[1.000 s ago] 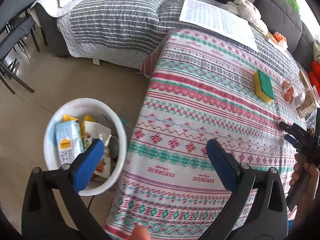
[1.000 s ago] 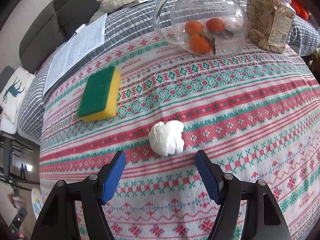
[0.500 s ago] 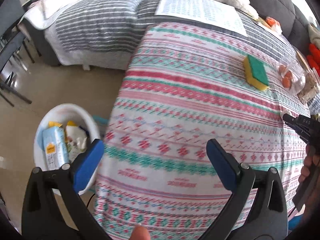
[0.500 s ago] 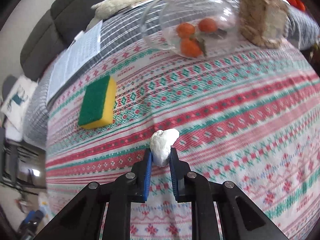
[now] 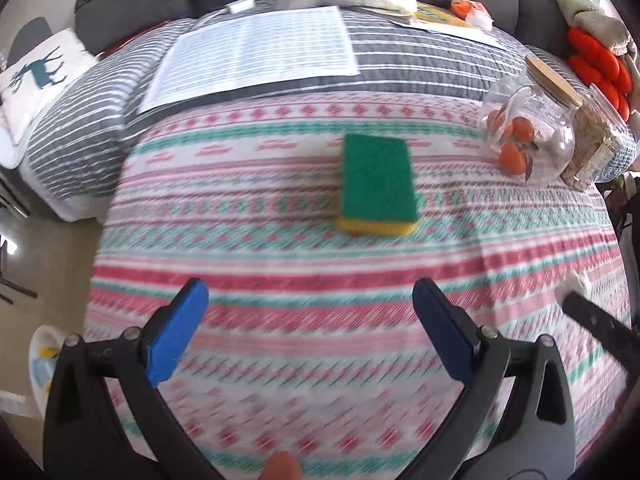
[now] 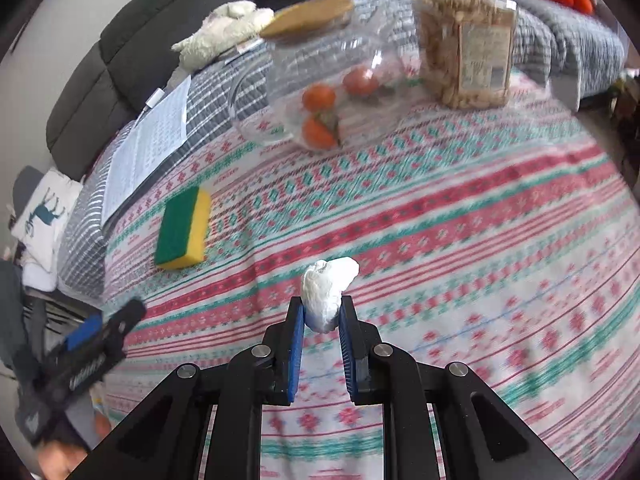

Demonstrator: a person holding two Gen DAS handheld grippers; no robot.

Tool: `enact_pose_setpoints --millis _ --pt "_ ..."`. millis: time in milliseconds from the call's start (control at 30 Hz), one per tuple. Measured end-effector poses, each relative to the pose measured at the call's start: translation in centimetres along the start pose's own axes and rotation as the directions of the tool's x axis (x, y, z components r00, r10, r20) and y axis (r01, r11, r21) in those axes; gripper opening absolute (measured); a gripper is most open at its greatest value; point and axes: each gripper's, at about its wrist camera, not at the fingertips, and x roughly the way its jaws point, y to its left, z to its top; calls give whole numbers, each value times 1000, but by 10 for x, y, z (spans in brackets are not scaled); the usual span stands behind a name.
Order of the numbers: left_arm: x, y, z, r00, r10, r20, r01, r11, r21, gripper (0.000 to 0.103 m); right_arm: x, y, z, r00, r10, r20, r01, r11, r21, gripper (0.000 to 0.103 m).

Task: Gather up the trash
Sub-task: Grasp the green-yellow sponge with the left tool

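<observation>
My right gripper is shut on a crumpled white paper wad and holds it just above the patterned tablecloth. The wad also shows at the right edge of the left wrist view, at the tip of the right gripper. My left gripper is open and empty over the near part of the tablecloth, facing a green and yellow sponge. The left gripper also shows in the right wrist view at the lower left. The white trash bin with packaging in it peeks in on the floor at the left.
A glass jar with oranges and a jar of nuts stand at the table's far right. A printed sheet lies on the striped blanket behind. A dark sofa with plush toys and a deer cushion lie beyond.
My right gripper closed on the paper wad and lifted it a little. My left gripper swung right from the bin to face the table and the sponge.
</observation>
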Motion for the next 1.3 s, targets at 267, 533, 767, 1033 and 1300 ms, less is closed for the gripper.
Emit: enact_pose_setpoints --millis 267,533,767,1033,1300 --pt "31 -30 29 1000 -18 -2 18 999 -36 101 -8 -26 11 998 -55 23 56 998 -38 18" --pt "53 -47 36 999 -15 -42 14 1000 -28 71 -12 -44 16 997 -70 20 71 997 -43 18" --pt "40 -39 29 999 -1 -45 1 1000 7 57 -18 -40 15 997 -70 27 71 995 -67 18" --pt "-2 -7 2 998 -12 -56 13 1000 22 56 -43 -19 4 998 -29 48 34 995 -98 18" --pt "-37 56 -40 996 -56 -75 52 997 -53 56 -65 13 -18 999 41 33 -35 988 -151 18"
